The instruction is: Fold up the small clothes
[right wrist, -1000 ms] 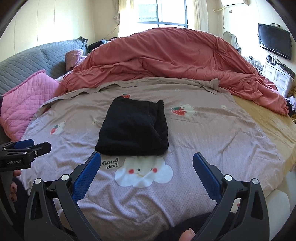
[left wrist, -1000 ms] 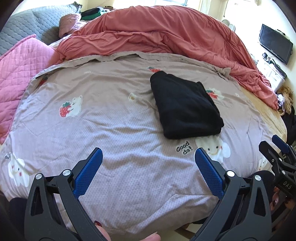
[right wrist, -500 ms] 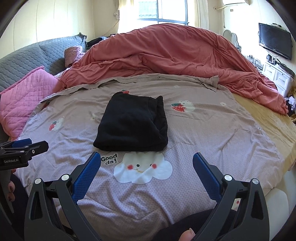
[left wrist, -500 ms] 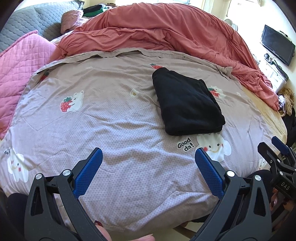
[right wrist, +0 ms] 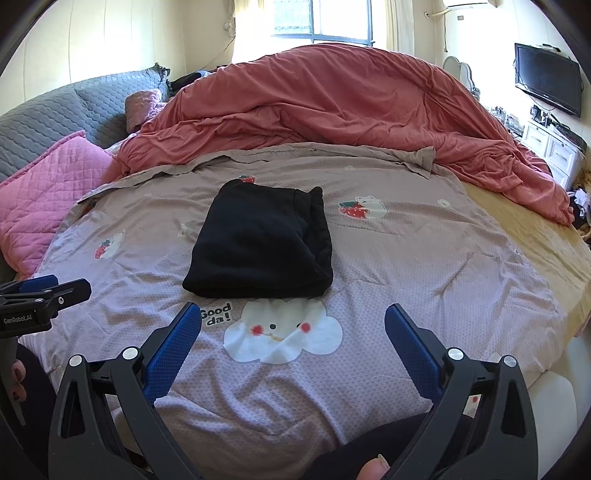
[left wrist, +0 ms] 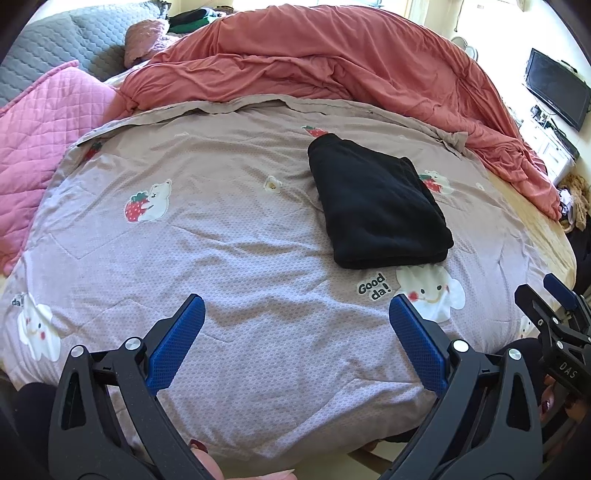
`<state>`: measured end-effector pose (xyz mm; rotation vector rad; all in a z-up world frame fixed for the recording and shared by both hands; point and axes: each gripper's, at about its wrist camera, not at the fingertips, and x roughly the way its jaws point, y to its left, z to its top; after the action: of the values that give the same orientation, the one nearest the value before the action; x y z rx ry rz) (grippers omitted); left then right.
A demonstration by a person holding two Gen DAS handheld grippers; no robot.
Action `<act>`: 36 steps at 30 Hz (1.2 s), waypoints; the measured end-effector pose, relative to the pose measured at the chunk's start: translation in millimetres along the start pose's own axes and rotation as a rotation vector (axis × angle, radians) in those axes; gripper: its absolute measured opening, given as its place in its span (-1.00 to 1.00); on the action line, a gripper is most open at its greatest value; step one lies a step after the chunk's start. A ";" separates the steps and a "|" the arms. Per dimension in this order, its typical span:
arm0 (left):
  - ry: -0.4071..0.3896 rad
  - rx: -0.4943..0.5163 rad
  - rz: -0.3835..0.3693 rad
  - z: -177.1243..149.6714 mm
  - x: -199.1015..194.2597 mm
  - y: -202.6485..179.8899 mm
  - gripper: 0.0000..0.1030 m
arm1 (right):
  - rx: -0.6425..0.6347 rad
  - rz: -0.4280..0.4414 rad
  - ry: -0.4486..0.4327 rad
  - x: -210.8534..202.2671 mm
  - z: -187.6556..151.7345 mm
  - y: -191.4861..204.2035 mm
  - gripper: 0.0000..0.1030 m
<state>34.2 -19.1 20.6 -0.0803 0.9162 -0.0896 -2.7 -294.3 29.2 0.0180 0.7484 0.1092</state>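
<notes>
Left wrist view: left gripper [left wrist: 297, 328] sits at bottom centre, jaws spread wide w/ nothing between them, hovering over the near edge of the printed quilt [left wrist: 221, 236]. The black garment [left wrist: 376, 206] lies right of centre, already a compact multi-layer rectangle, flat on the quilt and well apart from the fingers. Looks like soft, thick knit or fleece: light, floppy, not slippery, nothing fragile; layers will prob. slide apart if lifted by one layer only. Best hold, I'd say, is the near folded edge or a near corner, pinching thru all layers. Red duvet [left wrist: 332, 66] is bunched across the top, pink pillow [left wrist: 48, 122] at left edge, TV [left wrist: 557, 92] upper right; right gripper's tip [left wrist: 554, 321] pokes in at lower right. Nothing lies btw the jaws and the garment. Right wrist view: right gripper [right wrist: 291, 328] at bottom centre, likewise gaping and holding nothing, over the cloud print [right wrist: 282, 332] near the bottom. The garment sits centre frame, just beyond the "Good da!" lettering [right wrist: 216, 314], its near folded edge facing the jaws, stacked layer ends showing along its right side. Left gripper's tip at left edge, duvet heaped behind, window [right wrist: 321, 18] at top, white dresser [right wrist: 554, 147] at right. Approach path is open; fold looks about done.
</notes>
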 end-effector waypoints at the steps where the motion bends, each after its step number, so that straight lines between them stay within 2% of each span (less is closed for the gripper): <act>1: 0.001 0.000 0.001 0.1 0.2 0.1 0.83 | 0.000 0.000 -0.001 0.0 0.1 -0.1 0.91; 36: 0.009 0.005 0.014 -2.9 -0.4 1.3 0.83 | -0.006 -0.006 0.004 -0.3 -0.5 -0.9 0.91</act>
<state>31.7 -17.9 19.0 -0.0691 0.9253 -0.0793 -3.2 -295.2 29.0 0.0098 0.7521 0.1063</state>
